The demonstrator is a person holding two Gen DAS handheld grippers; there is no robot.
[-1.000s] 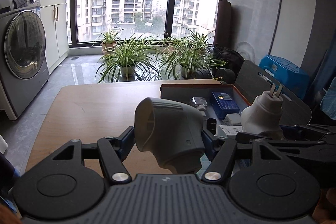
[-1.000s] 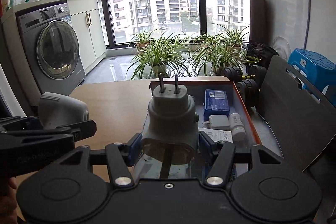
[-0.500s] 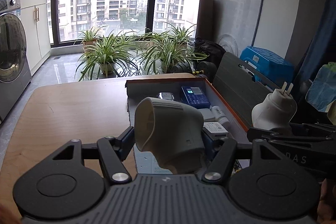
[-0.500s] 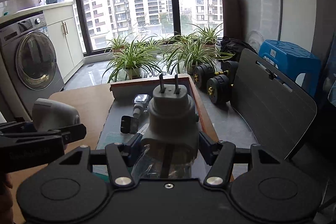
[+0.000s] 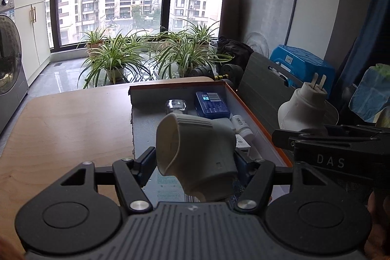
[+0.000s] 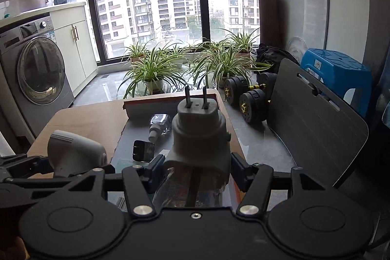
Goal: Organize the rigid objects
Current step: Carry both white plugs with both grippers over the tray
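Note:
My left gripper (image 5: 193, 163) is shut on a pale grey handheld device (image 5: 195, 143) with a flared nozzle, held over the near end of a shallow orange-rimmed box (image 5: 253, 113). To its right, my right gripper (image 6: 197, 167) is shut on a white two-pronged plug-in unit (image 6: 199, 135), prongs up, with a clear bottle under it. In the right wrist view the box (image 6: 151, 109) lies straight ahead. Inside it are a blue packet (image 5: 212, 105), a clear bottle (image 5: 176, 106), a white bottle (image 5: 240, 124) and a black charger (image 6: 142, 150).
The box sits on the right side of a wooden table (image 5: 68, 128). A grey board (image 6: 312, 121), dumbbells (image 6: 248, 99) and a blue stool (image 6: 336, 72) stand to the right. Potted plants (image 5: 114, 57) line the window, with a washing machine (image 6: 36, 70) at left.
Both grippers have shifted to the right, so the box now lies more directly ahead of and beneath them. Each still grips the same object.

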